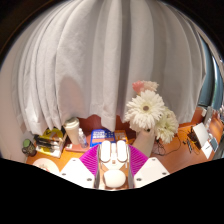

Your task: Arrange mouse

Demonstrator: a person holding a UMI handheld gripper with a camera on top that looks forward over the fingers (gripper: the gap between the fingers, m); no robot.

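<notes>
A white mouse (113,158) sits between my two fingers, its buttons pointing away from me and its rounded back nearest the camera. The magenta pads (90,160) press against it on both sides. My gripper (113,165) is shut on the mouse and holds it above the wooden desk (170,150), which lies below and beyond the fingers.
A bunch of white flowers (150,110) stands beyond the fingers to the right. A blue box (100,136) and a small jar (72,130) stand ahead to the left, with more small items (45,142) farther left. A white curtain (100,60) hangs behind the desk.
</notes>
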